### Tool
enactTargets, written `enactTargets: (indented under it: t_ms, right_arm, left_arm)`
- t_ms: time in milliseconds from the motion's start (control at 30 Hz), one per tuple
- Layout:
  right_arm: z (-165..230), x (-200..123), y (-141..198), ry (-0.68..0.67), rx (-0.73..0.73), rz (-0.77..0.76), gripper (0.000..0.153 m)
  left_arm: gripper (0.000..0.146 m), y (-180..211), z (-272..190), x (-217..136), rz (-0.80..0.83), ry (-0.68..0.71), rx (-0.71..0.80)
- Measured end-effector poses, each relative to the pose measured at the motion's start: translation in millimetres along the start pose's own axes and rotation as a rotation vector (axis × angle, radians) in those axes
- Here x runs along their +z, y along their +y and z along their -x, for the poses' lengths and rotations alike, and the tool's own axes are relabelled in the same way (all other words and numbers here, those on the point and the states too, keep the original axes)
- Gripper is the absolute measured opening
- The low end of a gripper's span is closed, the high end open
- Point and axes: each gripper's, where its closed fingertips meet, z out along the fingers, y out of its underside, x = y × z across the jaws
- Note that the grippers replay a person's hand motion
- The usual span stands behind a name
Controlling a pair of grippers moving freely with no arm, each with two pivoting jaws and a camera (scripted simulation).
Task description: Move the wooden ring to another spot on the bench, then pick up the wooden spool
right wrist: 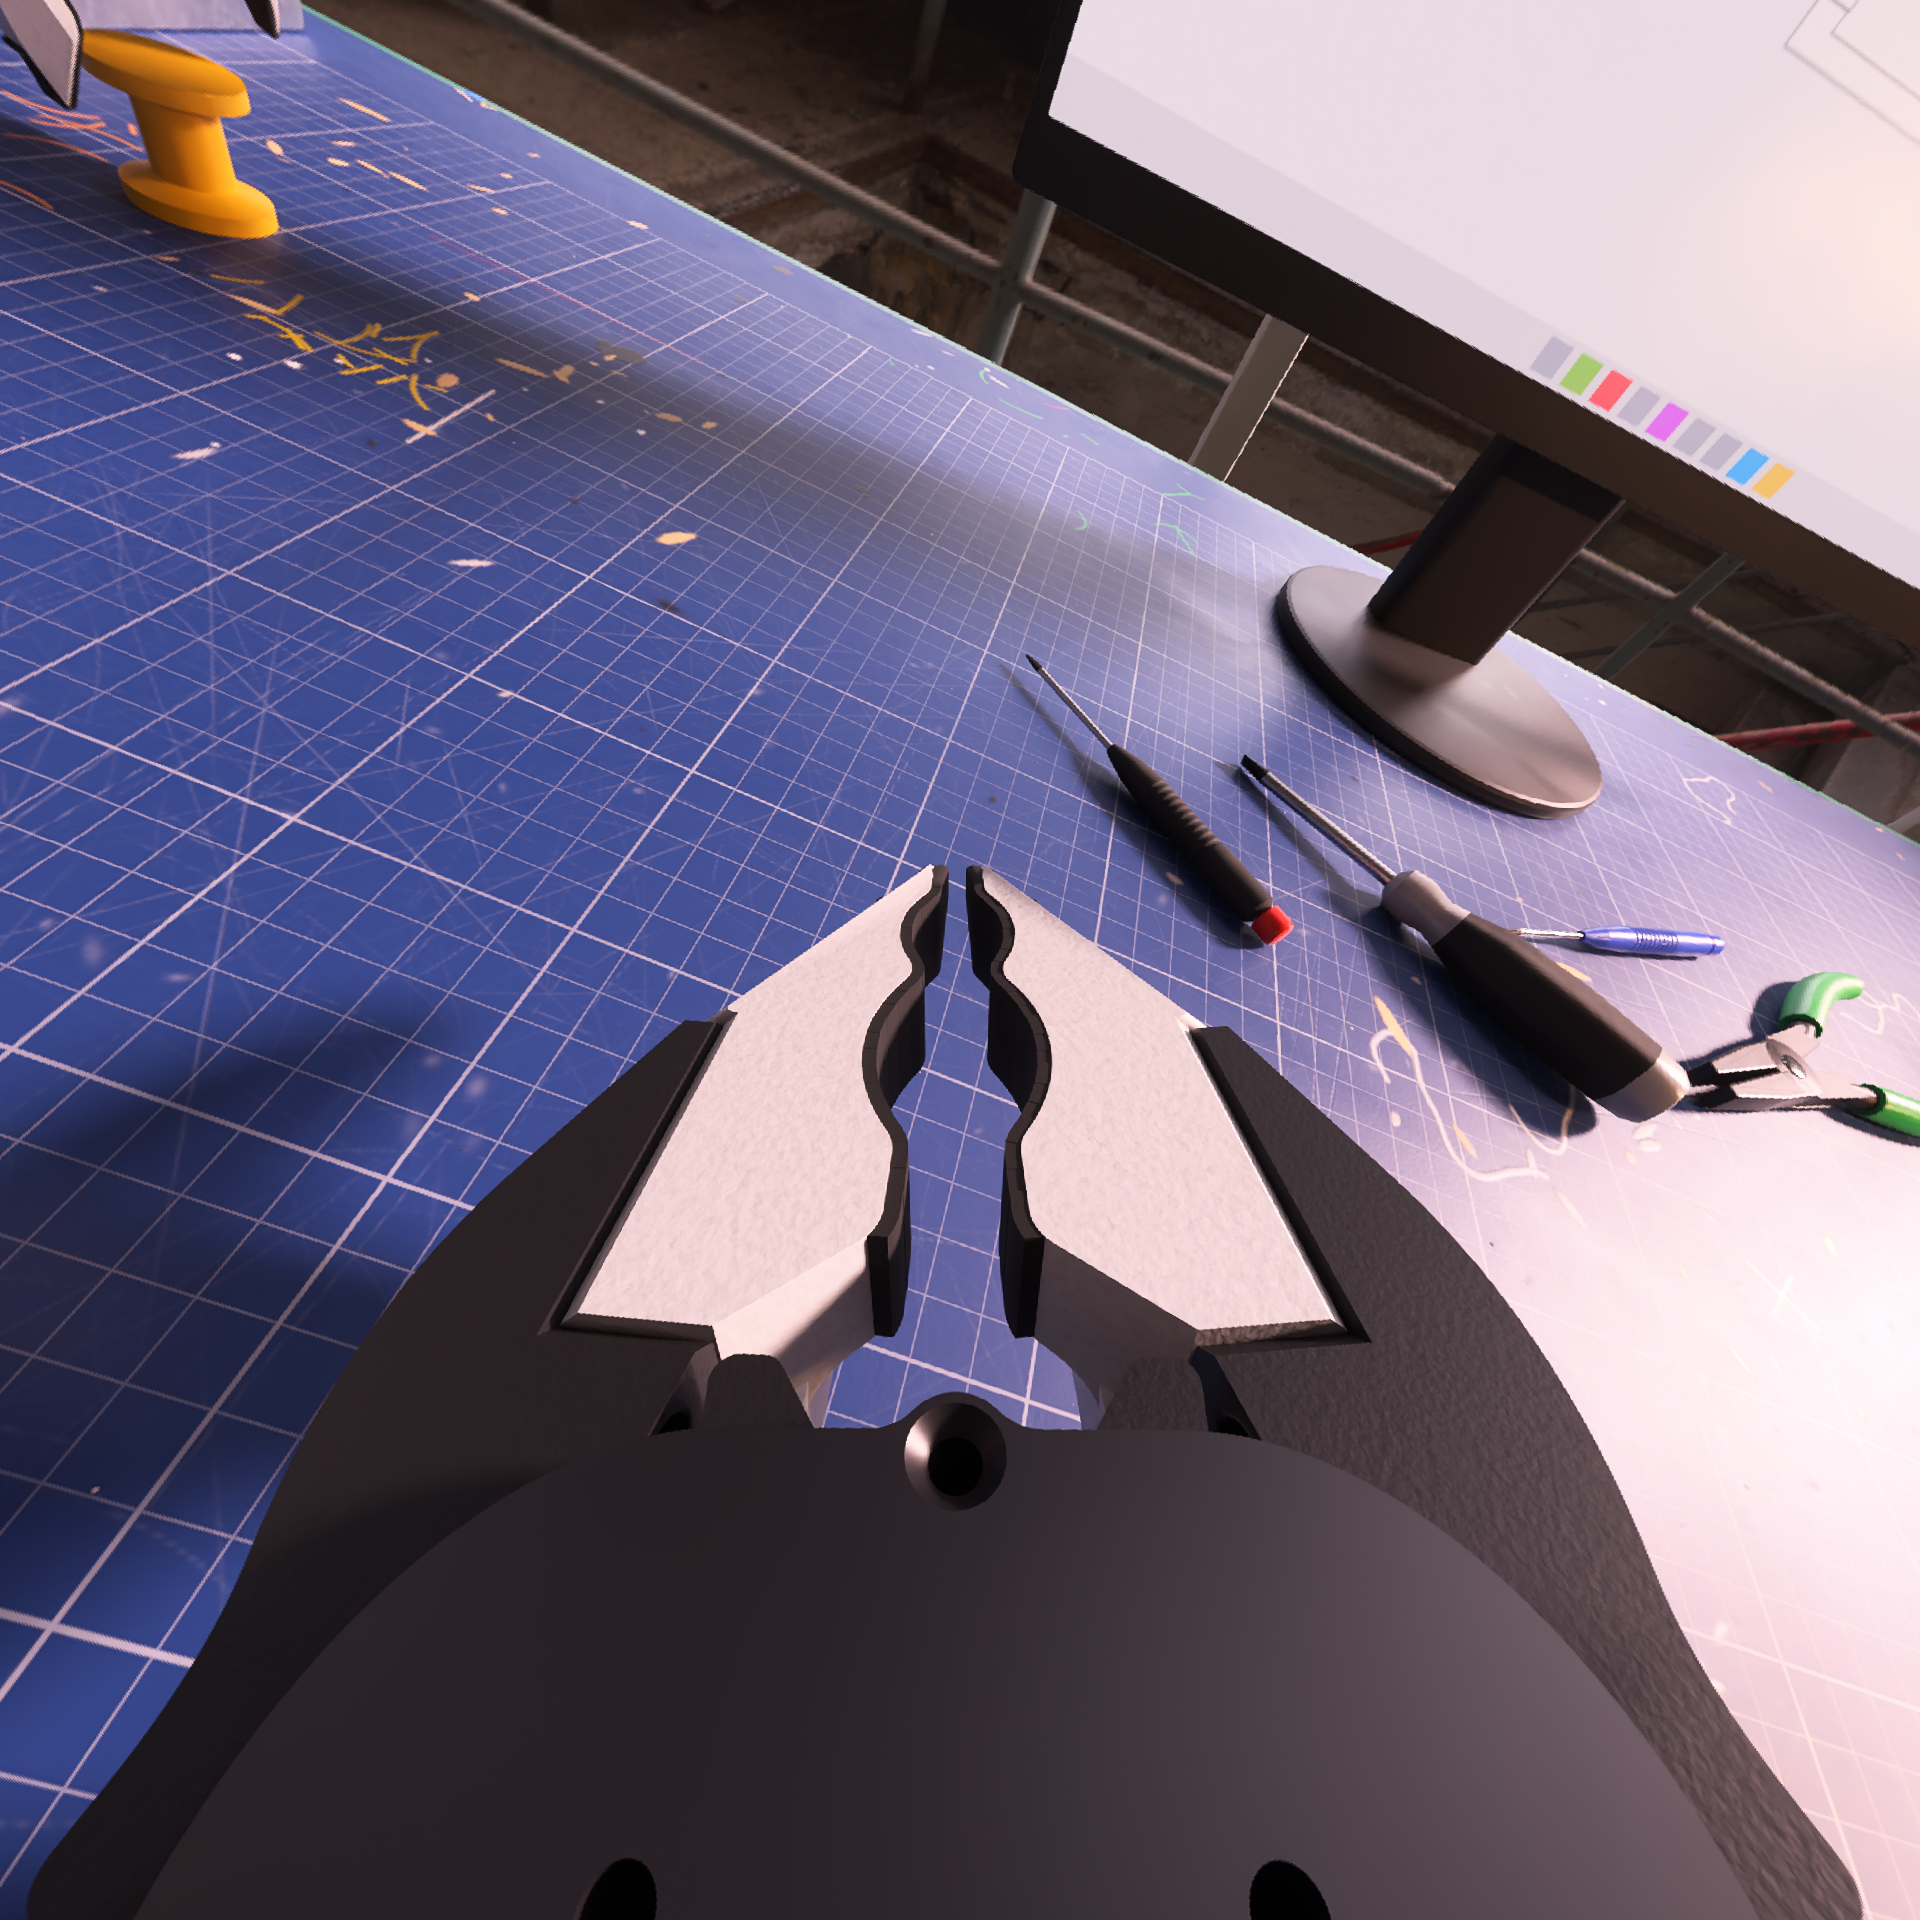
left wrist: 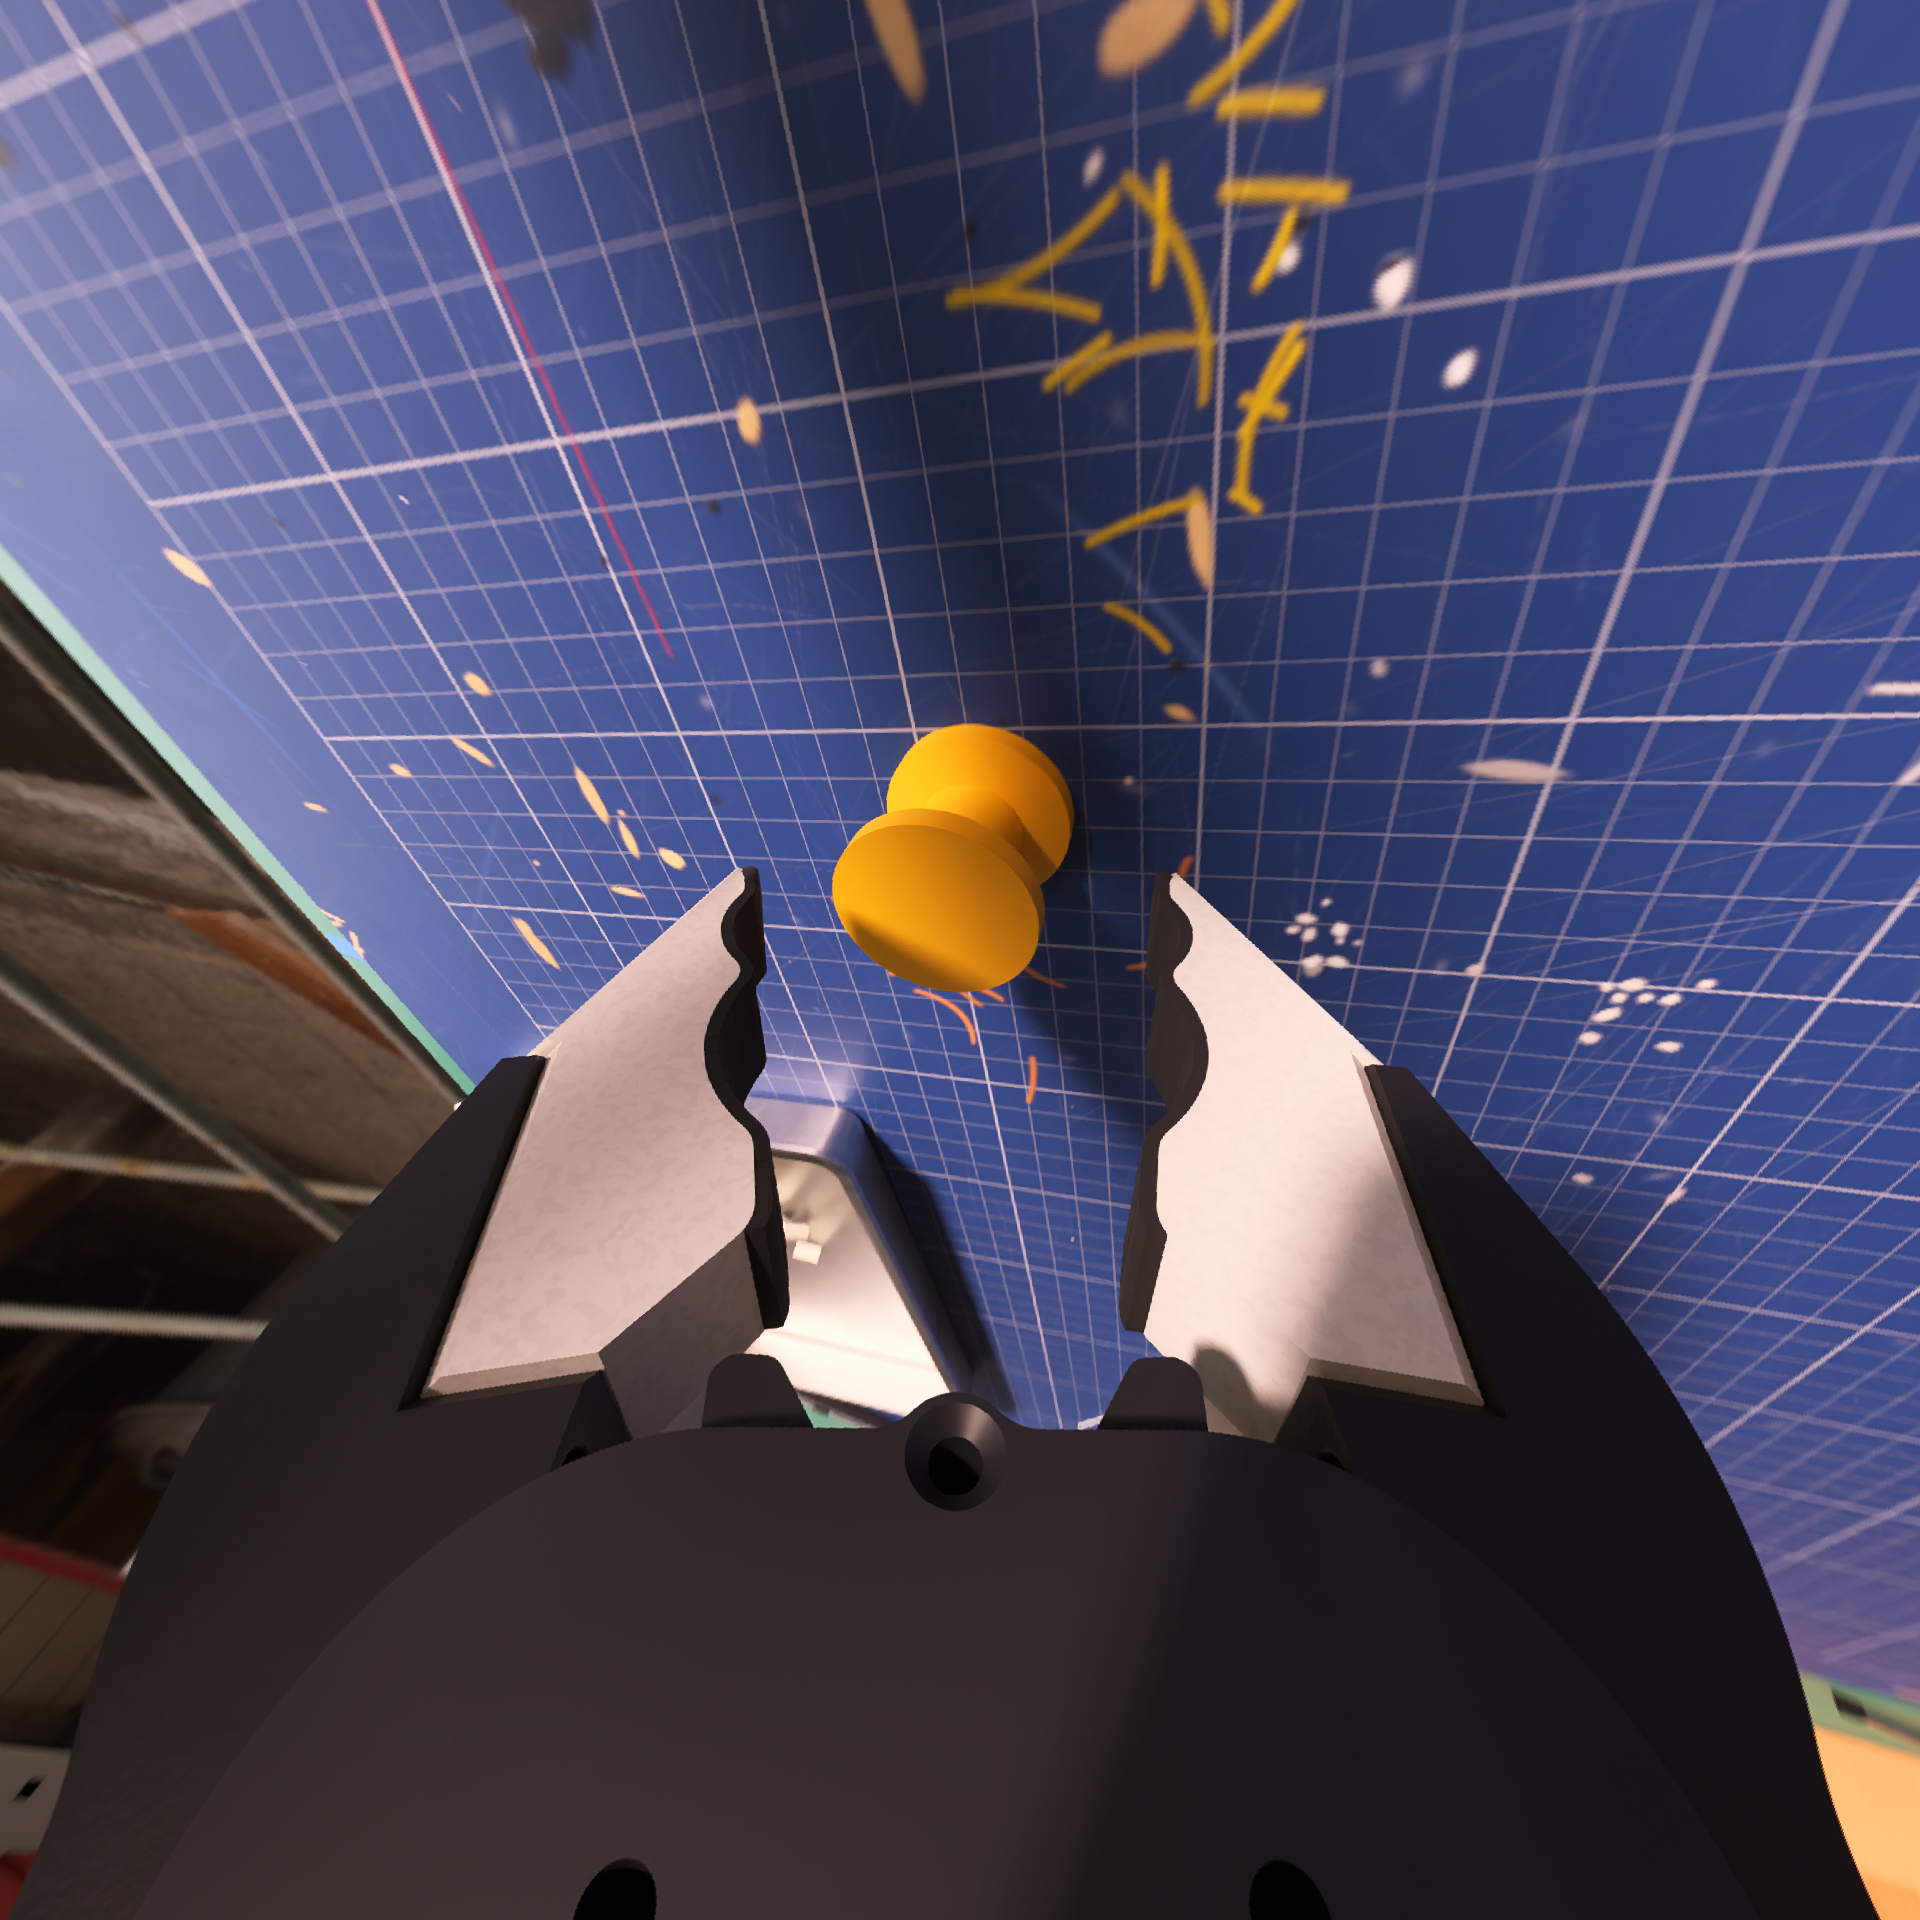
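Observation:
The yellow wooden spool (left wrist: 951, 857) stands upright on one flange on the blue cutting mat (left wrist: 1455, 935). My left gripper (left wrist: 961, 883) is open and points down at it, with a fingertip on each side of the top flange and not touching it. In the right wrist view the spool (right wrist: 187, 145) is at the far top left, with the left gripper's fingers (right wrist: 42, 47) beside its top. My right gripper (right wrist: 956, 878) is shut and empty, low over the mat (right wrist: 416, 831). No wooden ring is in view.
A monitor (right wrist: 1507, 208) on a round grey base (right wrist: 1455, 717) stands at the back right. Two screwdrivers (right wrist: 1195, 821) (right wrist: 1486, 945), a small blue driver (right wrist: 1642, 941) and green-handled pliers (right wrist: 1808, 1060) lie beside it. A metal tray (left wrist: 862, 1247) lies under my left gripper. The bench edge (left wrist: 208, 790) runs along the left.

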Motion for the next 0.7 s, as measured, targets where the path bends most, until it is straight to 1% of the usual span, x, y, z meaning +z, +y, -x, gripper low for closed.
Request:
enactTargets:
  t_ms: [100, 200, 333, 533, 633, 700]
  right_arm:
    - [0, 0, 0, 0.0, 0.0, 0.0, 0.003]
    - [0, 0, 0, -0.001, 0.0, 0.0, 0.003]
    - [0, 0, 0, -0.001, 0.001, 0.0, 0.003]
    - [0, 0, 0, -0.001, 0.003, 0.0, 0.003]
    - [0, 0, 0, 0.0, 0.004, -0.001, 0.003]
    - [0, 0, 0, 0.0, 0.004, -0.001, 0.003]
  left_arm:
    - [0.075, 8, 4, 13, 0.111, 0.016, 0.013]
    - [0.073, 14, 2, 26, 0.176, 0.065, -0.003]
    - [0.066, 22, 1, 40, 0.248, 0.084, 0.007]
    - [0.061, 21, 0, 37, 0.199, 0.084, 0.018]
    - [0.05, 18, -1, 22, 0.117, 0.053, -0.003]
    - [0.05, 12, -3, 8, 0.025, 0.032, -0.023]
